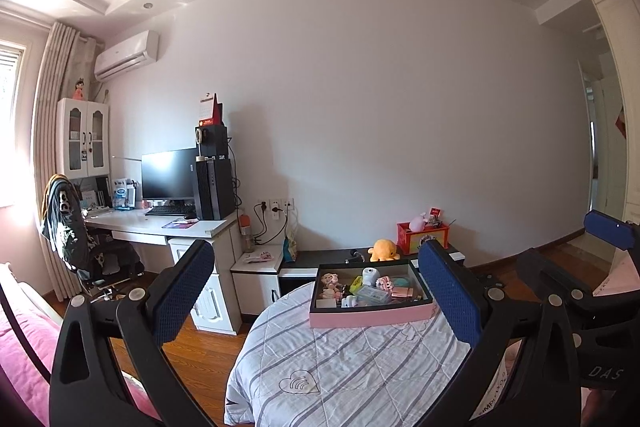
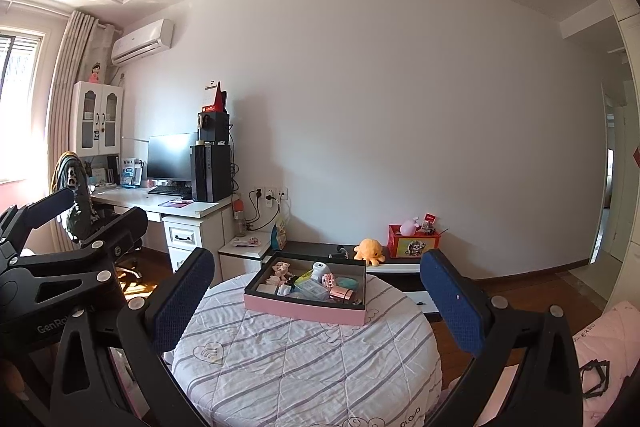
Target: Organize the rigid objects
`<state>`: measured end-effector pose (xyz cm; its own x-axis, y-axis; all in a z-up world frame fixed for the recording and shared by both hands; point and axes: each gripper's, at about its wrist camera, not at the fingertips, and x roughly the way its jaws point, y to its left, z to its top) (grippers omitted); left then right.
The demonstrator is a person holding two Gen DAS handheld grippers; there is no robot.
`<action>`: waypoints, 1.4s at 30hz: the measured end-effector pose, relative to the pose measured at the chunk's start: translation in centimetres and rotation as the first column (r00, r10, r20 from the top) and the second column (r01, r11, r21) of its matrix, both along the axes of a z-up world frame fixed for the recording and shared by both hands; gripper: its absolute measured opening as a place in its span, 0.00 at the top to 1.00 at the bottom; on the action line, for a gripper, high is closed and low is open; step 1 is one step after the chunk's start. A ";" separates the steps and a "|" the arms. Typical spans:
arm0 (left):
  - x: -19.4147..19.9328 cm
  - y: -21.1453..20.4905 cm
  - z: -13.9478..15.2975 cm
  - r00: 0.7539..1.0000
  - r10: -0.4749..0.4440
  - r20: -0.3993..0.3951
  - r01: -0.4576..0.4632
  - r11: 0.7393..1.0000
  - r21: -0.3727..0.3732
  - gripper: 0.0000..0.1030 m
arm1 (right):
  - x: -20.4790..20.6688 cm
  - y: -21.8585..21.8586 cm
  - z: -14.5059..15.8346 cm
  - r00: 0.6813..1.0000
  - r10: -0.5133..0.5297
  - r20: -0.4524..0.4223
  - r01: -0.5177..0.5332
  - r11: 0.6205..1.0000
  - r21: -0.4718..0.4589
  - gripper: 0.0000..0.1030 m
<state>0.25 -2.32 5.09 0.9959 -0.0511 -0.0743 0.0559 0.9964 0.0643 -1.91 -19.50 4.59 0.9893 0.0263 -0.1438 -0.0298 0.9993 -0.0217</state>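
Faintly, "GenRo" on left gripper (image 2: pixel 86 213)

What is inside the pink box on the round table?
The pink box holds small jumbled items: a white round gadget, a teal disc, a pink case. Lower layers are covered.

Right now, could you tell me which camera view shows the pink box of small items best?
The left wrist view: the pink box sits nearly square-on between the open left gripper. The right wrist view shows the same box angled, left of centre.
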 end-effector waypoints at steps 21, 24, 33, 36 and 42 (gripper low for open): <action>0.0 -0.1 0.0 1.000 0.001 0.002 -0.001 1.000 -0.001 0.00 | -0.2 0.1 0.1 1.000 -0.002 0.001 0.002 1.000 0.000 0.00; 0.0 -0.1 0.1 1.000 -0.001 0.003 0.001 1.000 -0.001 0.00 | -0.2 0.1 0.1 1.000 -0.002 0.000 0.002 1.000 0.001 0.00; 0.1 -0.4 0.1 1.000 0.002 0.008 -0.002 1.000 -0.002 0.00 | -0.2 0.2 0.2 1.000 -0.003 -0.001 0.003 1.000 0.003 0.00; 0.1 -0.4 0.1 1.000 0.001 0.009 -0.001 1.000 -0.002 0.00 | -0.3 0.2 0.2 1.000 -0.004 -0.001 0.004 1.000 0.003 0.00; -0.1 -0.8 0.0 0.999 0.009 0.045 -0.009 1.000 0.000 0.00 | -0.2 0.2 0.2 1.000 -0.002 -0.003 0.002 1.000 0.006 0.00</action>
